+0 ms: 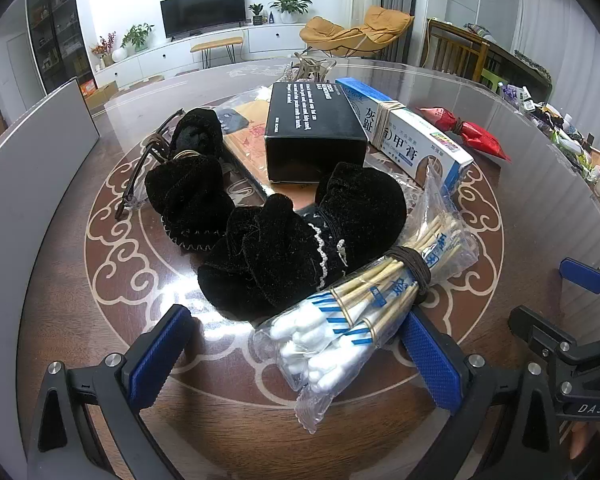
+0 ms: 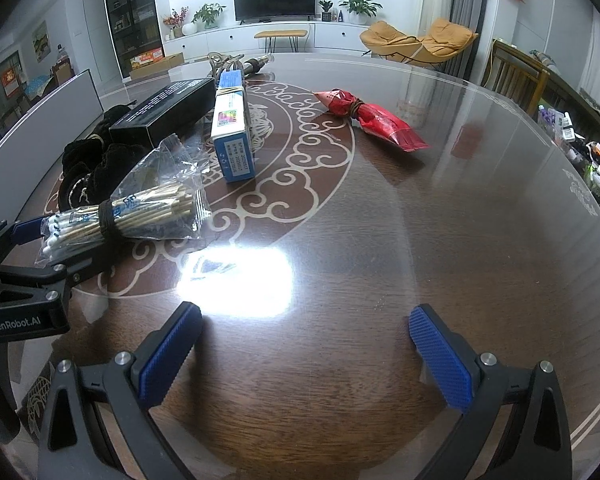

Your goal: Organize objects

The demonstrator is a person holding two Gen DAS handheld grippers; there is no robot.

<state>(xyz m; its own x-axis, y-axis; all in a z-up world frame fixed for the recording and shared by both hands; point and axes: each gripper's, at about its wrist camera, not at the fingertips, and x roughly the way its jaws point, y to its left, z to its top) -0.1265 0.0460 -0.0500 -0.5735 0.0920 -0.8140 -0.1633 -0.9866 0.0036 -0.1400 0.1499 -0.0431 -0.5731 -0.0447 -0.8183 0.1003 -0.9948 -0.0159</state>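
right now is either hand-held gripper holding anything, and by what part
Nothing is held. The left hand-held gripper stands open around the cotton swab bag; the right hand-held gripper is open over bare table.

— What surfaces am I working over?
— I see a glossy table [image 2: 420,208], dark wood under glass. The pouches [image 1: 300,248] are matt black velvet; the swabs [image 1: 340,320] sit in crinkly clear plastic.
— And the claws?
— My left claw [image 1: 296,360] has ribbed blue pads [image 1: 432,364], matt black plastic, metal screws.
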